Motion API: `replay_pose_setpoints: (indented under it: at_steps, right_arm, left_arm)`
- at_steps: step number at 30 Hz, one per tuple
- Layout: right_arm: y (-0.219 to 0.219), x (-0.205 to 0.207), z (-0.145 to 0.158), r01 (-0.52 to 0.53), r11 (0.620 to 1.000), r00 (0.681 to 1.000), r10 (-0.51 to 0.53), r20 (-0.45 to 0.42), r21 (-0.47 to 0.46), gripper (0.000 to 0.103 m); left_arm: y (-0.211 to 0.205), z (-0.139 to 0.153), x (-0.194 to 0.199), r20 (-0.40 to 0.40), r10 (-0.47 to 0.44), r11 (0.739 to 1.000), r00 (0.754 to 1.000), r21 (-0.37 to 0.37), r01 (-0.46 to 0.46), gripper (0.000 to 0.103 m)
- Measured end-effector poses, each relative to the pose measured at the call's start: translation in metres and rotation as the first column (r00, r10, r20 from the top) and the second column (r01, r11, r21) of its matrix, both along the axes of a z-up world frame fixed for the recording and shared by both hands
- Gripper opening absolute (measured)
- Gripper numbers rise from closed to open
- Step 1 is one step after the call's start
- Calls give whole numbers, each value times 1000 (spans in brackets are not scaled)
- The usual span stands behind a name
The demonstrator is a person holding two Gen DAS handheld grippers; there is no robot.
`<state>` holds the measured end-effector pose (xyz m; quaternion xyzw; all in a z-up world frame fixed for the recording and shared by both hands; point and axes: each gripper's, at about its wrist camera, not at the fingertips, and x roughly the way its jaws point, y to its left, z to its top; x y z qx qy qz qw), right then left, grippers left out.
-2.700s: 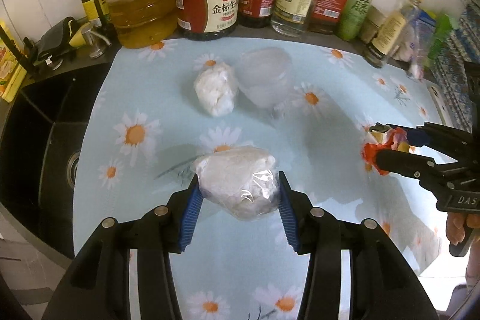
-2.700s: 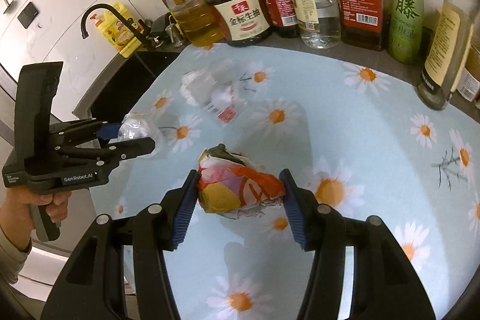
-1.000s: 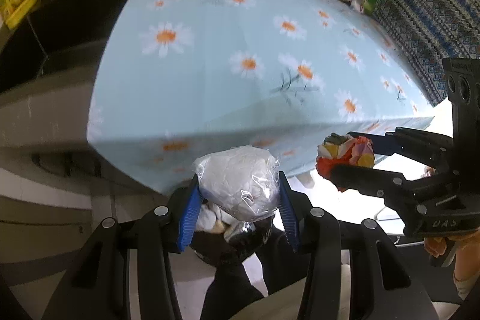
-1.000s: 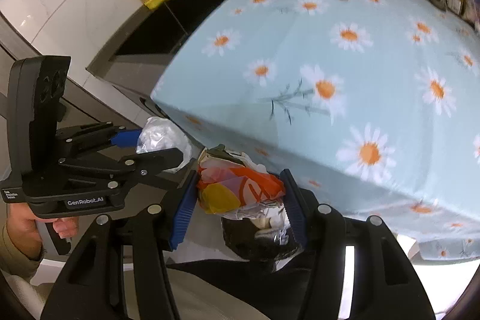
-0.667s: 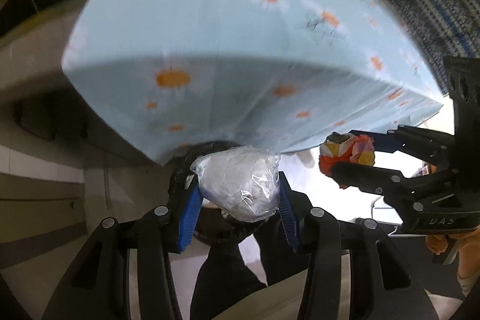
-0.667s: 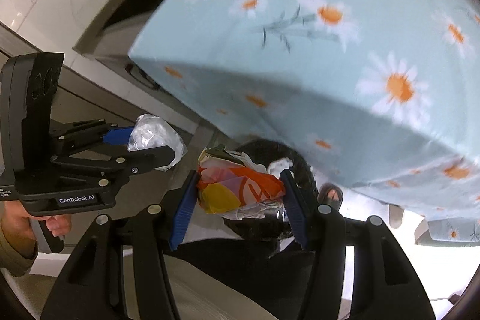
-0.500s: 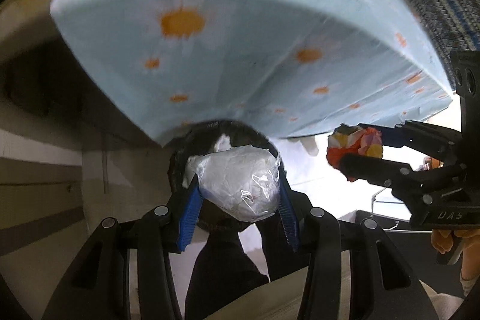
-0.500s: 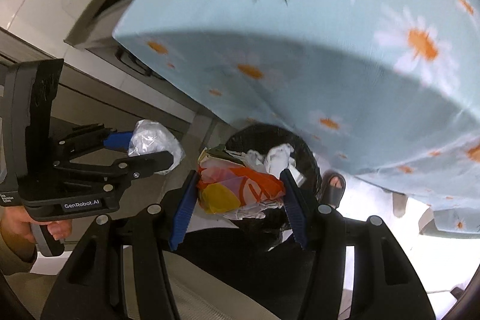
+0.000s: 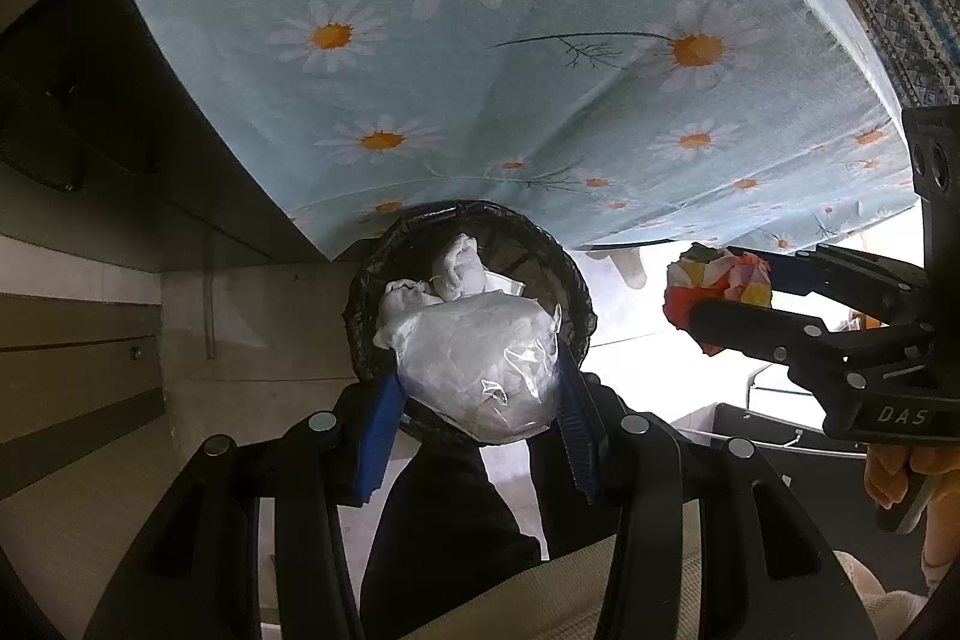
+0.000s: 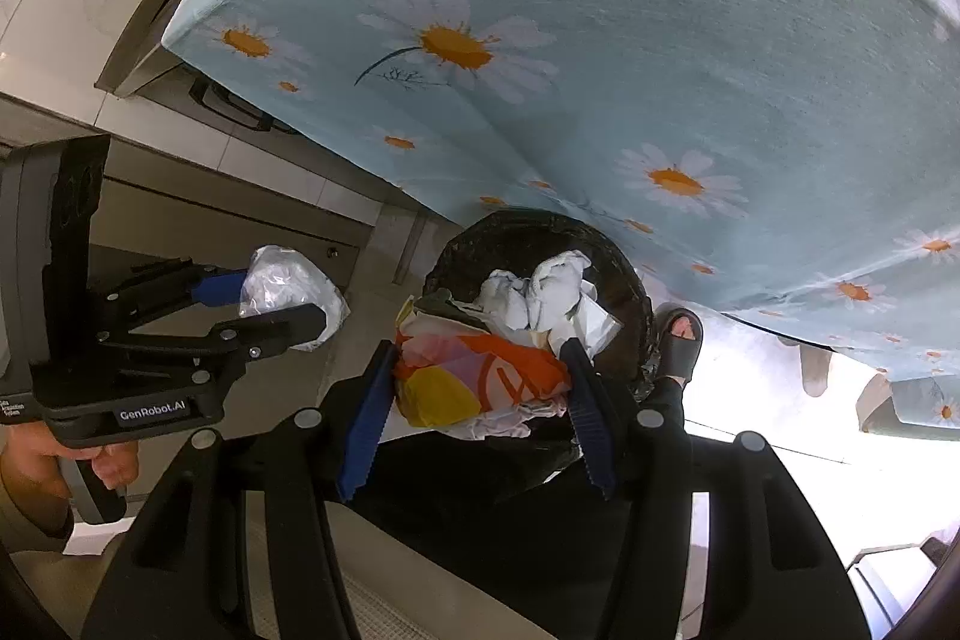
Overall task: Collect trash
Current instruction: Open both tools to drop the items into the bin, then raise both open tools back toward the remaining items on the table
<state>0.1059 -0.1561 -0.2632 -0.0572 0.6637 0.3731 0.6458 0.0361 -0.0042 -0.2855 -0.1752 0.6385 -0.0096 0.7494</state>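
Two grippers, both loaded. I read the left gripper (image 9: 477, 382) clamped on a clear plastic bag of white waste (image 9: 480, 358), which sits between its blue pads directly above the black-lined trash bin (image 9: 360, 292). I read the right gripper (image 10: 480, 388) clamped on a crumpled orange-and-yellow wrapper (image 10: 474, 382), also held over the bin's mouth. The bin stands on the floor under the hanging edge of the daisy tablecloth (image 9: 540, 40) and contains crumpled white tissues (image 10: 540, 298).
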Motion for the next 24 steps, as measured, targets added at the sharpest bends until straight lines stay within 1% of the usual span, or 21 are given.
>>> replay_pose_setpoints:
  at_steps: [2,4,5,6,7,14,24]
  right_arm:
    - [0,1,2,9,1000,1000,-9,-2,4,57]
    - [-1,1,2,19,1000,1000,-19,-13,9,63]
    - [-1,3,3,25,1000,1000,-25,-19,9,63]
    - [-1,4,2,33,999,999,-33,-27,7,64]
    - [-2,5,5,37,999,999,-37,-28,7,64]
    - [-2,9,11,56,998,998,-56,-16,8,64]
    - [0,9,24,48,999,999,-48,-1,19,64]
  left_arm:
    - [1,1,1,1,-4,1000,1000,-4,4,46]
    - [1,1,3,-5,-2,1000,1000,-19,2,48]
    - [1,-1,4,-12,-3,1000,1000,-30,3,51]
    - [2,-2,4,-13,1,999,1000,-33,-1,56]
    - [3,-2,5,-11,6,999,1000,-32,-6,57]
    - [5,-1,6,-11,7,999,1000,-34,-8,57]
    - [7,4,7,0,12,1000,1000,-28,-12,57]
